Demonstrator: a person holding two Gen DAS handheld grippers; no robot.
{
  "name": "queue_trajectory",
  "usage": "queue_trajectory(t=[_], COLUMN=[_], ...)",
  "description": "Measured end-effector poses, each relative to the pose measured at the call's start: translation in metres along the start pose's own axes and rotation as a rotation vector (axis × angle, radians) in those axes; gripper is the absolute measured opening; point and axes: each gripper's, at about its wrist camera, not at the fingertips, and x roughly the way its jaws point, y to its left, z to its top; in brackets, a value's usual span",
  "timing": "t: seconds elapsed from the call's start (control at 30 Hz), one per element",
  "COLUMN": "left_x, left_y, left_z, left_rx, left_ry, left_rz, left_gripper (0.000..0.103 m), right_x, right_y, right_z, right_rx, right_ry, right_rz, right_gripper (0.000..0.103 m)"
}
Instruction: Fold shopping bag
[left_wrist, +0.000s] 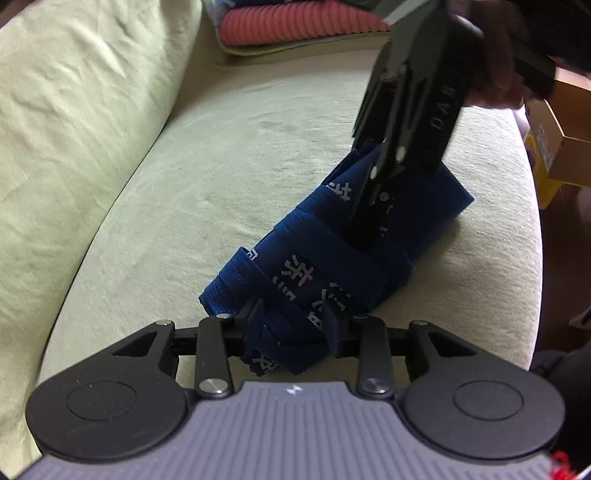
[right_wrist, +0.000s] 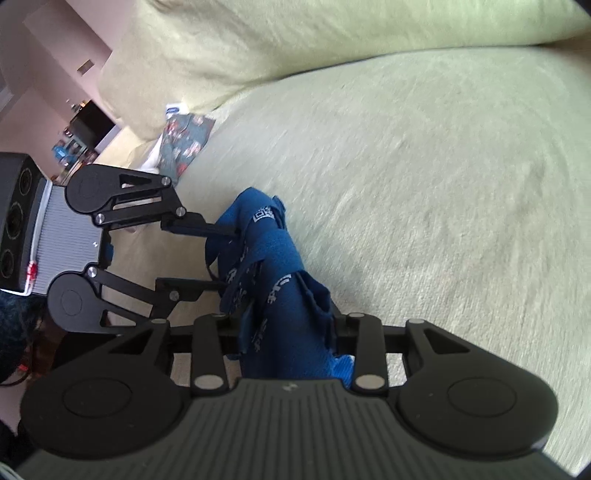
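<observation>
A blue shopping bag (left_wrist: 439, 199) with white print lies folded into a narrow bundle on the pale green sofa seat (left_wrist: 221, 166). My left gripper (left_wrist: 293, 321) holds its near end, with the fabric and a strap filling the gap between the fingers. At the far end my right gripper (left_wrist: 365, 236) comes down steeply onto the bundle, held by a person's hand (left_wrist: 495, 74). In the right wrist view the bag (right_wrist: 280, 251) bulges between the right gripper (right_wrist: 290, 325) fingers and touches both. The left gripper (right_wrist: 229, 258) clasps the other end there.
The sofa back cushion (left_wrist: 74, 110) rises along the left. A pink ribbed cushion (left_wrist: 295, 26) lies at the far end of the seat. Cardboard boxes (left_wrist: 554, 140) stand past the seat's rounded front edge. A patterned cloth (right_wrist: 184, 140) lies by the cushion corner.
</observation>
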Motion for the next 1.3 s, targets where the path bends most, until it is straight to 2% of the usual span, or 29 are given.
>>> queue_trajectory(t=[0.1,0.23,0.27,0.4,0.43,0.63,0.7,0.73,0.8,0.9,1.03,1.17,1.3], left_x=[0.000,-0.001,-0.001,-0.002,-0.002,-0.001,-0.001,0.000,0.001,0.003,0.006,0.010,0.010], left_y=[0.000,0.002,0.001,0.002,0.002,0.003,0.003,0.003,0.002,0.003,0.006,0.003,0.000], left_z=[0.001,0.003,0.003,0.003,0.003,0.004,0.003,0.004,0.006,0.009,0.014,0.019,0.018], left_rx=[-0.021,-0.034,-0.031,-0.028,-0.026,-0.017,-0.019,-0.020,-0.021,-0.059,-0.132,-0.140,-0.122], left_ry=[0.008,0.014,0.017,0.023,0.024,0.032,0.034,0.037,0.046,0.055,0.069,0.087,0.082], left_rz=[0.007,0.002,0.004,0.002,0.001,-0.003,-0.004,-0.003,0.005,0.023,0.047,0.081,0.093], left_gripper=[0.039,0.039,0.039,0.039,0.039,0.039,0.039,0.039,0.039,0.039,0.039,0.039,0.039], right_x=[-0.007,-0.022,-0.025,-0.042,-0.044,-0.046,-0.029,-0.019,-0.008,-0.006,-0.003,0.003,-0.011], right_y=[0.011,0.036,0.042,0.069,0.077,0.119,0.127,0.127,0.122,0.101,0.089,0.072,0.065], right_z=[-0.005,-0.011,-0.012,-0.026,-0.034,-0.087,-0.103,-0.106,-0.106,-0.091,-0.082,-0.065,-0.055], right_rx=[-0.020,-0.096,-0.118,-0.189,-0.189,-0.147,-0.197,-0.230,-0.272,-0.264,-0.320,-0.348,-0.318], right_ry=[-0.041,-0.112,-0.127,-0.202,-0.216,-0.277,-0.235,-0.210,-0.197,-0.180,-0.172,-0.167,-0.131], right_rz=[-0.087,-0.267,-0.311,-0.545,-0.569,-0.582,-0.616,-0.647,-0.698,-0.681,-0.692,-0.701,-0.634], right_gripper=[0.040,0.042,0.041,0.021,0.021,0.020,0.018,0.012,0.010,0.010,0.010,0.011,0.011])
